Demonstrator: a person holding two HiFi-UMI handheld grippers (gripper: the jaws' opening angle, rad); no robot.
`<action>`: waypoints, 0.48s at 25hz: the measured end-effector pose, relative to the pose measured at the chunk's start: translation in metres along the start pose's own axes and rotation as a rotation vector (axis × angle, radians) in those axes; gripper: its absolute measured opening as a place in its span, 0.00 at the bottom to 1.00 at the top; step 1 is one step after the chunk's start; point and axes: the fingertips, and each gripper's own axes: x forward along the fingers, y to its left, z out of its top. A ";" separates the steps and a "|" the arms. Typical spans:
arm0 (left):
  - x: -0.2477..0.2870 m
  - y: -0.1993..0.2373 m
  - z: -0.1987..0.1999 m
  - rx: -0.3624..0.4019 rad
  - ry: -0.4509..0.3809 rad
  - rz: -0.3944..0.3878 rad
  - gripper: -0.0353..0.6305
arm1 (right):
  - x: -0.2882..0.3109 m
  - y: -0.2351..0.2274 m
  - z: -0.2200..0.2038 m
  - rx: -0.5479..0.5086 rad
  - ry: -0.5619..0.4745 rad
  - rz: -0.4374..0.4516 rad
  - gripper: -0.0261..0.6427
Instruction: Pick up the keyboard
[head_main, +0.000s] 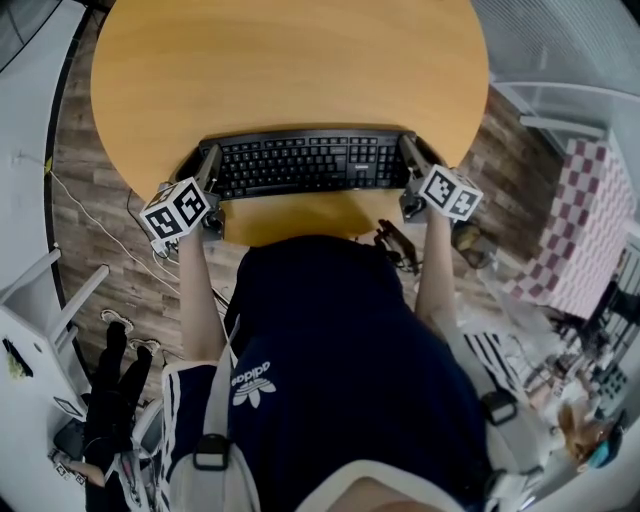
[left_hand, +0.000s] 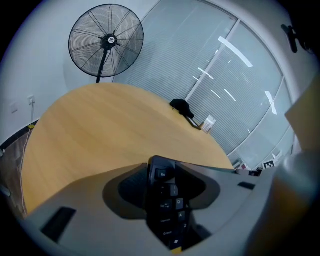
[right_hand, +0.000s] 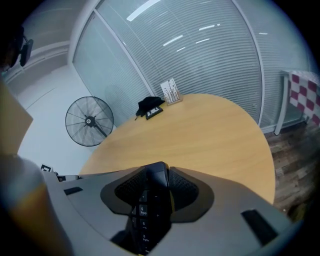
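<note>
A black keyboard (head_main: 305, 162) lies across the near edge of the round wooden table (head_main: 290, 60). My left gripper (head_main: 208, 170) is shut on its left end, and my right gripper (head_main: 410, 160) is shut on its right end. In the left gripper view the keyboard's left end (left_hand: 162, 197) stands edge-up between the jaws, with its keys showing. In the right gripper view the numpad end (right_hand: 150, 200) is clamped the same way. I cannot tell whether the keyboard rests on the table or hangs just above it.
A standing fan (left_hand: 106, 40) is beyond the table by the blinds. A small black object (right_hand: 150, 106) and a white card holder (right_hand: 170, 91) sit at the table's far edge. A checkered box (head_main: 590, 230) stands right, and white furniture (head_main: 40, 330) stands left on the floor.
</note>
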 end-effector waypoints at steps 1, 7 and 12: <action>-0.003 -0.002 0.003 0.004 -0.016 -0.011 0.31 | -0.003 0.004 0.005 -0.021 -0.015 0.009 0.25; -0.017 -0.006 0.024 0.043 -0.096 -0.055 0.31 | -0.013 0.026 0.024 -0.111 -0.091 0.046 0.24; -0.034 -0.018 0.042 0.079 -0.159 -0.080 0.31 | -0.028 0.036 0.038 -0.109 -0.162 0.065 0.24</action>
